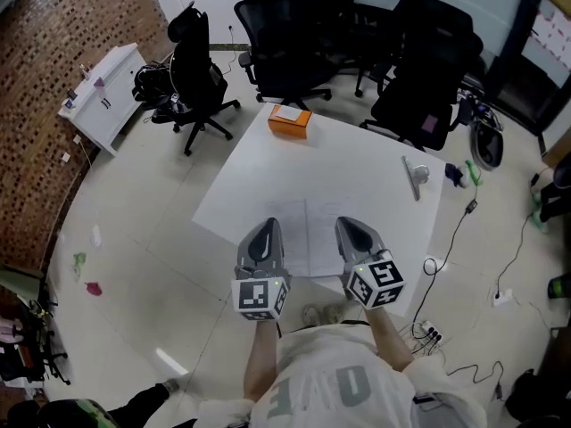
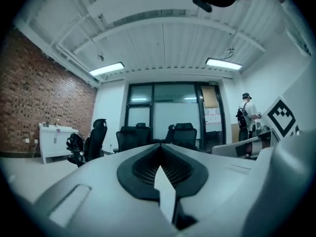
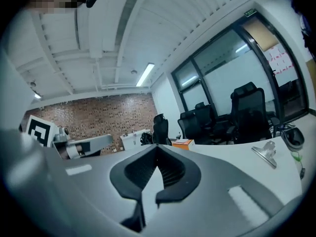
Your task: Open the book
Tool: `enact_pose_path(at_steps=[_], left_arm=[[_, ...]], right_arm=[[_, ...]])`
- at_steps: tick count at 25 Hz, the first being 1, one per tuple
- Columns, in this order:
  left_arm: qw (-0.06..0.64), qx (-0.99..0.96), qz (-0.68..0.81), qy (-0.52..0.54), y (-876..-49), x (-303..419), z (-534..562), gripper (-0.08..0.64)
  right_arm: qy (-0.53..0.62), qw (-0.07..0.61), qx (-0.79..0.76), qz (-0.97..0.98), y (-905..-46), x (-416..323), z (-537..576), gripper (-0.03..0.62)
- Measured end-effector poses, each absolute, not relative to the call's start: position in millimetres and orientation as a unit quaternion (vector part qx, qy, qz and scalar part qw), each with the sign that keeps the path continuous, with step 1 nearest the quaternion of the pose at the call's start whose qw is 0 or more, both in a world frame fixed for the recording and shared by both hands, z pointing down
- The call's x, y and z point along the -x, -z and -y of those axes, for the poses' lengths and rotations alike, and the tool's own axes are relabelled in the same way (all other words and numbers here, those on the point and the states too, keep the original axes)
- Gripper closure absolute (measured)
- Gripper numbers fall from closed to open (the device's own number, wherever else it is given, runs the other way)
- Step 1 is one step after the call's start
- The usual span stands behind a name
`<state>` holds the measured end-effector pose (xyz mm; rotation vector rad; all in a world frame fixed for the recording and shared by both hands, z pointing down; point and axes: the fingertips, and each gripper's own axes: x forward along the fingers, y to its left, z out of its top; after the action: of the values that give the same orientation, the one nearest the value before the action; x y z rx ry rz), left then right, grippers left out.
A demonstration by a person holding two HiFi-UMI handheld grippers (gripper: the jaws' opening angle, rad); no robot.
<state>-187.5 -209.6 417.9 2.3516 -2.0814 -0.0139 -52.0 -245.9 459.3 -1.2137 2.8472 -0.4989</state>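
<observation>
The book [image 1: 308,235] lies flat on the white table [image 1: 357,163] near its front edge. It is white, shows only as a faint outline with a centre line, and looks like two spread pages. My left gripper [image 1: 267,225] and right gripper [image 1: 351,224] hang side by side above it, lifted off the table and pointing away from me. Both are shut with nothing between the pads. In the left gripper view the left gripper [image 2: 160,146] points level across the room; in the right gripper view the right gripper [image 3: 157,148] does the same.
An orange box [image 1: 290,119] sits at the table's far edge and a silver clip [image 1: 414,176] at its right. Black office chairs [image 1: 201,69] ring the far side. A white cabinet [image 1: 103,92] stands at the left, cables [image 1: 464,230] trail at the right. A person [image 2: 245,113] stands far off.
</observation>
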Motion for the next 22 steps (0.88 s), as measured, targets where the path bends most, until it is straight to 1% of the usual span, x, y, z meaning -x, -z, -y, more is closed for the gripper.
enact_pose_path(at_steps=[2, 4, 7, 11, 17, 22], left_arm=[[0.029, -0.762, 0.647, 0.000, -431, 169, 218, 0.543], [0.043, -0.763, 0.645, -0.006, -445, 159, 220, 0.543], [0.039, -0.761, 0.646, -0.026, -460, 153, 221, 0.545], [0.039, -0.765, 0.643, -0.022, -462, 150, 220, 0.545], [0.038, -0.759, 0.650, -0.020, -465, 164, 210, 0.545], [0.024, -0.755, 0.654, 0.041, -463, 183, 186, 0.545]], right_arm=[[0.164, -0.005, 0.390, -0.906, -465, 54, 242, 0.589], [0.172, -0.019, 0.389, -0.905, -477, 53, 235, 0.589], [0.177, -0.016, 0.390, -0.904, -480, 49, 228, 0.589], [0.170, -0.015, 0.407, -0.897, -478, 35, 230, 0.589], [0.170, -0.020, 0.407, -0.897, -480, 39, 220, 0.589], [0.167, -0.039, 0.390, -0.905, -484, 58, 199, 0.589]])
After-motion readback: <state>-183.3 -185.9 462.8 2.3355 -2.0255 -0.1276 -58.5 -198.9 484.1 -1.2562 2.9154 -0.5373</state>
